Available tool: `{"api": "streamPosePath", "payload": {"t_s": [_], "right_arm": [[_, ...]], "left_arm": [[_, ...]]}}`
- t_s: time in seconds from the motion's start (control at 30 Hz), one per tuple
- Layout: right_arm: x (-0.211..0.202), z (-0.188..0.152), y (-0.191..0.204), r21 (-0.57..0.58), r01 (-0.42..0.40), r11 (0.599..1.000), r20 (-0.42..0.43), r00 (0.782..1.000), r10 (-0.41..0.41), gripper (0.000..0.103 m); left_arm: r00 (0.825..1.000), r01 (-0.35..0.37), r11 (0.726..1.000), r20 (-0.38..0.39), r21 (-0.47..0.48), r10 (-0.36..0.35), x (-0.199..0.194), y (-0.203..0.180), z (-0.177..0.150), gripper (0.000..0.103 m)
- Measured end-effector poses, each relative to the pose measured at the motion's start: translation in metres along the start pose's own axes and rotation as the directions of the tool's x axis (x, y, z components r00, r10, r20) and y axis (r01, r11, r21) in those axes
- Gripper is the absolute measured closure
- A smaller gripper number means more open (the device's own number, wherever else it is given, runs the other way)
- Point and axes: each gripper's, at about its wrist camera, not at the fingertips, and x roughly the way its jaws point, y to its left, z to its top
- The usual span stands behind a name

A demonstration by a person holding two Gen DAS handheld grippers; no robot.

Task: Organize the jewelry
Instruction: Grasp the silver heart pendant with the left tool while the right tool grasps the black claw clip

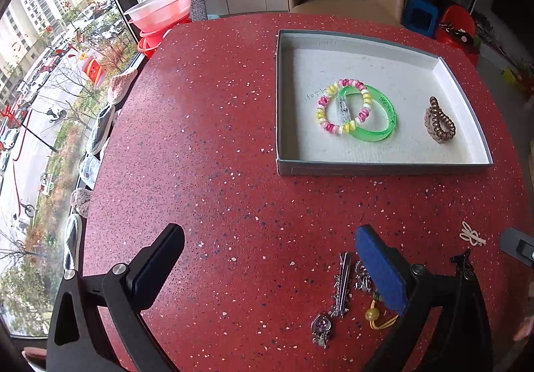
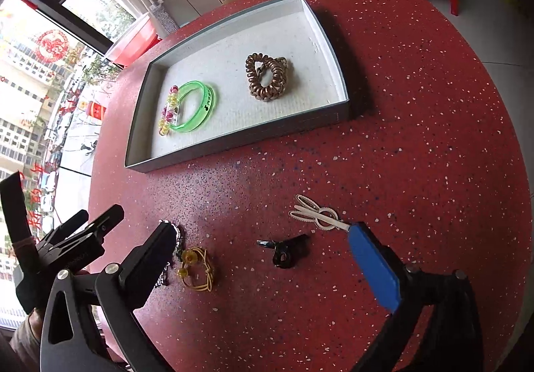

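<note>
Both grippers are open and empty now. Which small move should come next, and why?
Probably lower the right gripper onto the black clip: it lies on the table between the open jaws, while the tray already holds three pieces.

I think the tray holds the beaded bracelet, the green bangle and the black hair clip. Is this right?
Not quite. The third thing in the tray is the brown spiral hair tie, beside the beaded bracelet and green bangle. The black hair clip lies on the table, as the right wrist view shows.
</note>
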Motion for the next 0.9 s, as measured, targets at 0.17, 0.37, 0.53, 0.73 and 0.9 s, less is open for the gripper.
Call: {"api": "streamPosePath", "payload": {"t_s": [0.17,0.37,0.53,0.73,0.9], "right_arm": [[0.008,-0.018,0.001,0.03,-0.042,0.999,-0.048,0.998,0.043,0.0],[0.01,-0.032,0.007,0.001,0.018,1.0,-0.073,0.997,-0.018,0.0],[0.018,-0.042,0.006,0.013,0.064,0.998,-0.104,0.993,-0.063,0.0],[0.022,-0.051,0.003,0.023,0.1,0.995,-0.127,0.987,-0.097,0.0],[0.024,-0.047,0.0,0.032,0.146,0.989,-0.123,0.982,-0.141,0.0]], "left_arm": [[0.998,0.044,0.998,-0.04,0.034,-0.042,-0.003,0.003,-0.026,0.0],[0.994,0.061,0.998,-0.095,0.036,-0.057,0.002,0.007,-0.049,0.0],[0.987,0.062,0.998,-0.148,0.026,-0.058,0.013,0.009,-0.067,0.0],[0.983,0.083,0.996,-0.169,0.035,-0.076,0.014,0.005,-0.082,0.0],[0.982,0.073,0.997,-0.175,0.031,-0.067,0.017,0.001,-0.087,0.0]]}}
